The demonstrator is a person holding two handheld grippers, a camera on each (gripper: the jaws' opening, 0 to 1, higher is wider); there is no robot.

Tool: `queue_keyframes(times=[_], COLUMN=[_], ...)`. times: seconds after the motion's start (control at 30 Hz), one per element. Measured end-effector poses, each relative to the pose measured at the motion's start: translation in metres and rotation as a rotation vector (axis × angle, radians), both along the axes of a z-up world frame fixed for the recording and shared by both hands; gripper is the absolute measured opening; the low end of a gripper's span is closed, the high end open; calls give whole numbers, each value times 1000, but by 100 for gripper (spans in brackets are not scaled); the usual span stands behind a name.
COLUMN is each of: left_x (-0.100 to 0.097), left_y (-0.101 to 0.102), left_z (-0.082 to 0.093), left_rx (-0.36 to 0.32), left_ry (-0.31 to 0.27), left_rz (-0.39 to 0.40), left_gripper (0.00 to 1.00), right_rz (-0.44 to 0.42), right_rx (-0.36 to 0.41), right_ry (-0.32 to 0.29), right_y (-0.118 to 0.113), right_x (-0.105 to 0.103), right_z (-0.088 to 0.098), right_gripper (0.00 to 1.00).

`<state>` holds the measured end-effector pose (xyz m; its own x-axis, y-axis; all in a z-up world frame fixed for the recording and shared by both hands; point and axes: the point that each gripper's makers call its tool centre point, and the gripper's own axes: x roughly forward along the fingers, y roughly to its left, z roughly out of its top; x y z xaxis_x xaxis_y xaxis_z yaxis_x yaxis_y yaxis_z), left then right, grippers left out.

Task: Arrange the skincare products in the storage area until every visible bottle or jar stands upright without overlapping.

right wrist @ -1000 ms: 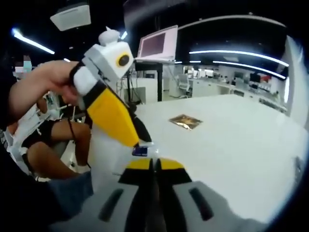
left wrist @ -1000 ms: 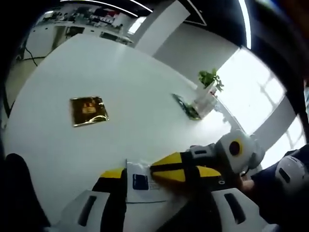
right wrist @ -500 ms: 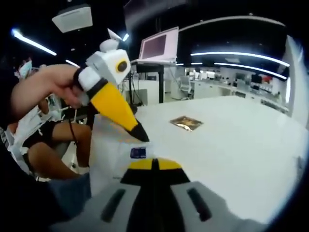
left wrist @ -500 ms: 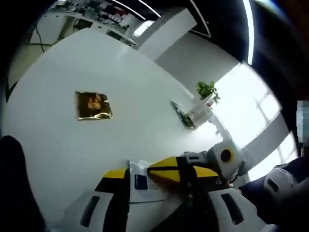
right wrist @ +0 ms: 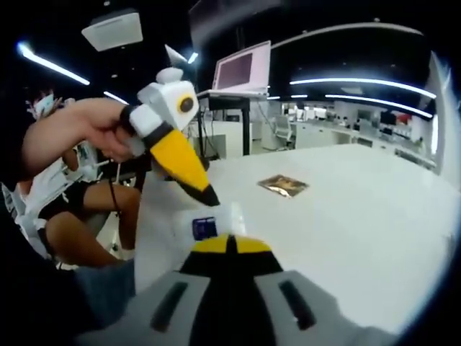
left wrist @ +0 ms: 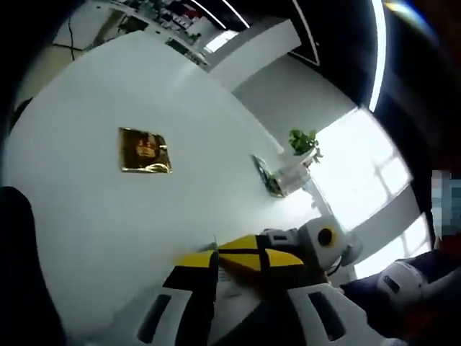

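Left gripper view, table [left wrist: 86, 216]: white, with a gold sachet [left wrist: 145, 151] lying flat, well apart from both grippers.
Left gripper view, left gripper [left wrist: 223, 265]: I cannot tell if its jaws are apart or together, because the right gripper [left wrist: 248, 254] crosses just in front of the tips.
Right gripper view, right gripper: jaws together, tips at the near edge of a white packet [right wrist: 205, 227] with a blue label; whether they pinch that edge is not clear.
Right gripper view, packet: low on the table, near its edge; the left gripper's black tip hangs just above it.
Right gripper view, sachet: farther out on the table, apart from the packet.
Step in hand: probably the setting of the packet in its place.
Advice: keep one gripper as a steady anchor and move the other slowly, so that the thin packet does not slide off the edge; keep the packet apart from the sachet.
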<state>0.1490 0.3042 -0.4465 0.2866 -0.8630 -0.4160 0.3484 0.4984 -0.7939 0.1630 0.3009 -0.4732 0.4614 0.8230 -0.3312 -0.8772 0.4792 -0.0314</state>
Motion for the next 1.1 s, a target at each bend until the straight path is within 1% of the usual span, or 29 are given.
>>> queue_keyframes(times=[0.17, 0.33, 0.4, 0.47, 0.5, 0.6, 0.67, 0.83, 0.9, 1.1], left_x=[-3, -1, 1, 1, 2, 2, 0, -2, -3, -5], left_y=[1, 4, 6, 7, 7, 8, 8, 10, 10, 9], left_z=[-16, -19, -20, -21, -19, -19, -21, -25, -26, -26], left_rx=[90, 101, 109, 116, 117, 120, 136, 163, 166, 185], left_ry=[7, 10, 9, 5, -8, -18, -28, -41, -43, -82], left_rz=[-15, -16, -17, -17, -20, -32, -42, -65, -68, -76], left_gripper=[25, 24, 21, 16, 13, 10, 7, 2, 1, 0], right_rz=[12, 14, 14, 15, 15, 19, 22, 28, 29, 30], right_rx=[-1, -1, -1, -1, -1, 0, 1, 2, 1, 3], right_ry=[-4, -8, -8, -9, -10, -11, -9, -11, -13, -12], right_y=[2, 2, 2, 2, 2, 3, 3, 3, 4, 4], right_x=[0, 0, 0, 1, 1, 0, 0, -1, -1, -1], right_z=[0, 0, -1, -1, -1, -1, -1, -1, -1, -1], right_gripper=[0, 0, 0, 0, 0, 0, 0, 0, 0, 0])
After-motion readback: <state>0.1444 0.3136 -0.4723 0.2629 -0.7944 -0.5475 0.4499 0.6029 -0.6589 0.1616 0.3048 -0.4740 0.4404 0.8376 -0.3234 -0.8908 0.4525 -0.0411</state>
